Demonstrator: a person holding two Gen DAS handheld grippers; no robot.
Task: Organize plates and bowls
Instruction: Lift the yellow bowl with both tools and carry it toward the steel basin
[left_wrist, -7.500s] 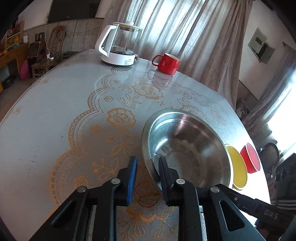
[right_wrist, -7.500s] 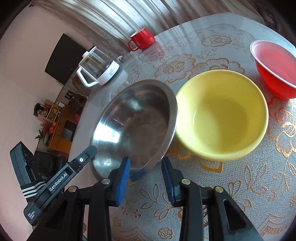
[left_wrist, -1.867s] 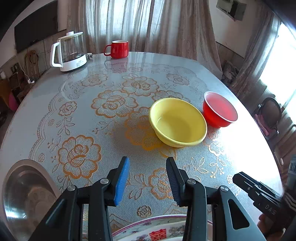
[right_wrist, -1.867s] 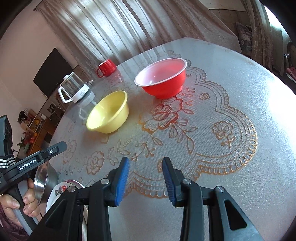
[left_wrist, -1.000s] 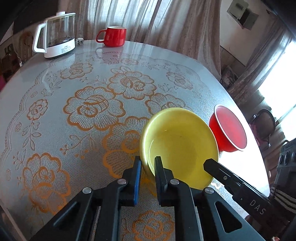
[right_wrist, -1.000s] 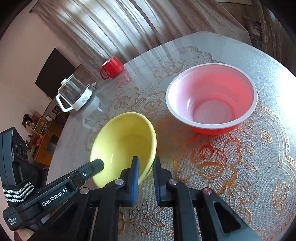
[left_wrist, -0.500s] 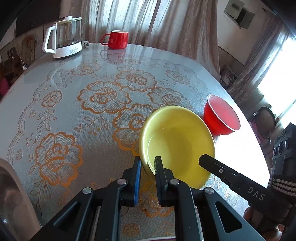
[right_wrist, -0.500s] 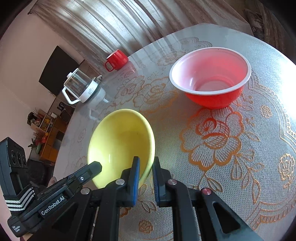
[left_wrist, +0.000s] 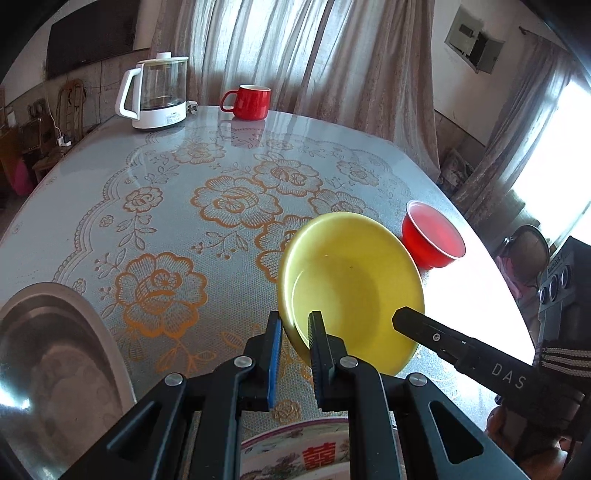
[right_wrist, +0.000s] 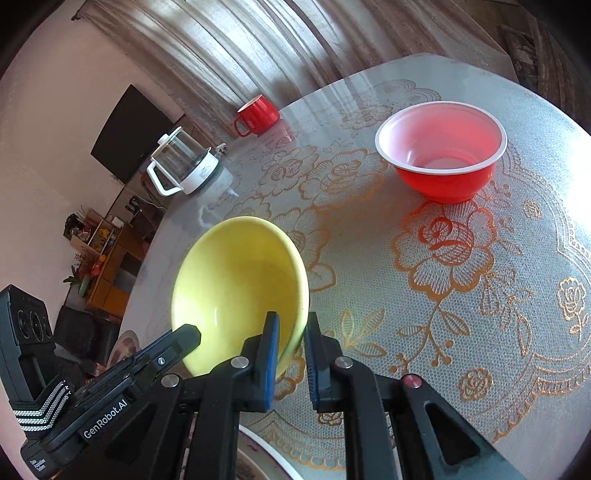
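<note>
Over the glossy lace-patterned table (left_wrist: 110, 206), both tools pinch the round yellow bowl's (left_wrist: 351, 280) smooth, seemingly ceramic rim.

The steel bowl (left_wrist: 55, 369) was cut off by the left edge; the patterned plate (left_wrist: 295, 454) lay half hidden behind the left tool (left_wrist: 295, 332).

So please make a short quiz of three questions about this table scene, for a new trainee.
1. True or false: both tongs, left and right, grip the rim of the yellow bowl.
2. Which bowl stands alone on the tablecloth? A) steel bowl B) red bowl C) yellow bowl
3. Fill in: the mug beside the kettle is ____.

Key: 1 true; 2 B; 3 red
</note>
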